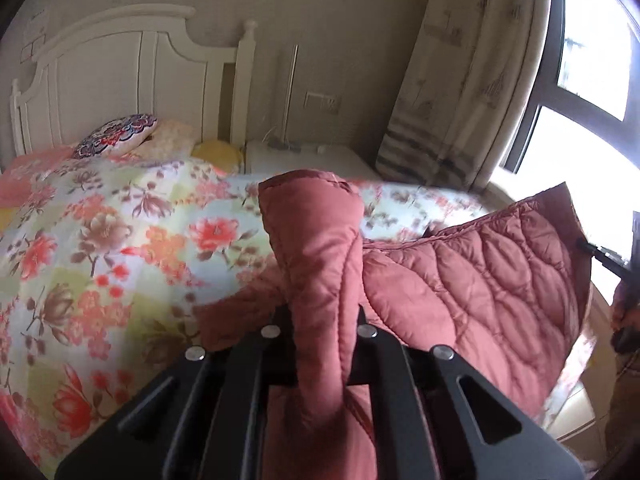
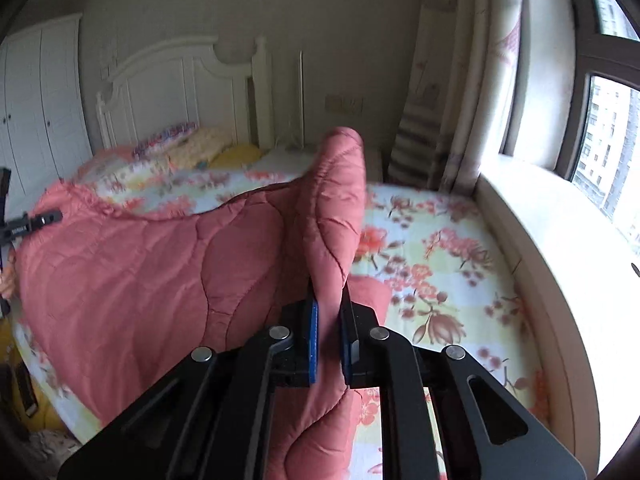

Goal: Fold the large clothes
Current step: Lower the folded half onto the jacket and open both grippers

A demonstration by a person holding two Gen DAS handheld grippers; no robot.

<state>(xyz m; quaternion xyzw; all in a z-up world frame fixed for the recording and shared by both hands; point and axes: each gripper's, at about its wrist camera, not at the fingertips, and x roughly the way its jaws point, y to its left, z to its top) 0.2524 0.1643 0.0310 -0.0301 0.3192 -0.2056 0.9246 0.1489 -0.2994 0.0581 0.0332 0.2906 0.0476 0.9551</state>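
1 quilted jacket (image 1: pixel 460 280), 2 tools (image 1: pixel 320 320) (image 2: pixel 328 320), 1 bed (image 1: pixel 100 240), 1 curtain (image 1: pixel 460 80)

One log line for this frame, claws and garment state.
left claw: shut on coat | right claw: shut on coat | coat: lifted, spread between claws over bed | fold: not yet done

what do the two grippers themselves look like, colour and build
Both are matte black, built from flat slotted linkage bars joined by round silver pivot pins. The right gripper has blue pads lining its fingers. On the left gripper the pads are hidden by fabric. No cables or sleeves show.
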